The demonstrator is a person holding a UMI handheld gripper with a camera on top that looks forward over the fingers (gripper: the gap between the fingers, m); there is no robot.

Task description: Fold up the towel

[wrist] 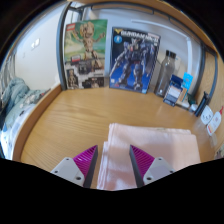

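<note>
Wooden tabletop (80,115); pale pink towel (150,140) lying flat on it, near edge. Two poster boxes (110,55) stand at far edge.

This looks like a room in a home, likely a hobbyist's. A wooden worktop (90,120) with a raised edge runs to the far wall, where two large model-kit boxes (110,55) with robot artwork stand upright, side by side. Small gadgets and packages (180,88) cluster at the far right, and rumpled fabric (15,105) lies beyond the worktop's left edge.
</note>
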